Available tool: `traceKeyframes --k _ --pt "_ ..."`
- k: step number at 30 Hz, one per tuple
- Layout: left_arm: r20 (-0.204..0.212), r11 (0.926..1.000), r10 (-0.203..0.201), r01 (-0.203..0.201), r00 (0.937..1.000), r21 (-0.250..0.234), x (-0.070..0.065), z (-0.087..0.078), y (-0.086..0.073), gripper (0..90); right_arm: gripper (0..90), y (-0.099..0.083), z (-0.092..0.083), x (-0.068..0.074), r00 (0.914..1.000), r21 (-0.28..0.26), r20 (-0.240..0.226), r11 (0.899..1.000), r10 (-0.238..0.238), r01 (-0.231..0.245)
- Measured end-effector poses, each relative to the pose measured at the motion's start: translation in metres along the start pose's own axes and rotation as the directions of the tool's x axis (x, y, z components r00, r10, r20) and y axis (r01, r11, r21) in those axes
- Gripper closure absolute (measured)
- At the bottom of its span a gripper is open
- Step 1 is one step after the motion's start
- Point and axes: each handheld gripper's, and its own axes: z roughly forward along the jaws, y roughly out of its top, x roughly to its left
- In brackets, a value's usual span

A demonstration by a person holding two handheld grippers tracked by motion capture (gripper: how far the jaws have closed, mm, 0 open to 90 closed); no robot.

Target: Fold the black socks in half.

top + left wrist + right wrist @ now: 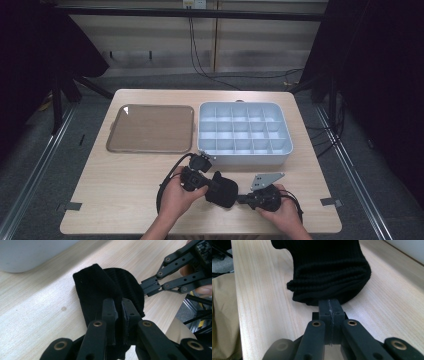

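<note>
Black ribbed knit, a folded sock (223, 189), lies on the pale wooden worktop (125, 190) near its front edge in the high view, between the person's two hands. The left tool (210, 184) comes at it from the left, the right tool (241, 199) from the right, and both meet the fabric. Behind them stands a grey-white divided organiser box (245, 157) with many small compartments, and to its left lies a flat brown tray (150, 129). A grey three-cornered plate (266, 179) sits on top of the right tool.

In the left gripper view, the left tool (120, 308) has its jaws drawn narrow and pinching a fold of the sock (100, 287), with fabric sandwiched between the pads. The sock rests on the worktop (37, 315), and the right tool (147, 287) reaches in from the upper right, its tips at the sock's far edge. A corner of the organiser box (25, 255) shows at the top left.

In the right gripper view, the right tool (330, 306) has its jaws pressed fully together, pad against pad, and their tips meet the sock's (329, 270) rounded lower edge; whether any fabric is caught between them cannot be told, since the tips hide the contact. The sock lies on the worktop (262, 302) straight ahead, its layered ribbed edges stacked on one another.
</note>
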Motion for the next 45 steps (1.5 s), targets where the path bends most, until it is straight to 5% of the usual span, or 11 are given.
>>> traceKeyframes --k 45 --pt "0.027 0.9992 0.037 -0.037 0.999 0.012 -0.011 0.016 0.008 83.1 90.0 0.002 0.002 0.001 0.9999 0.0 -0.006 1.0 -0.012 0.012"
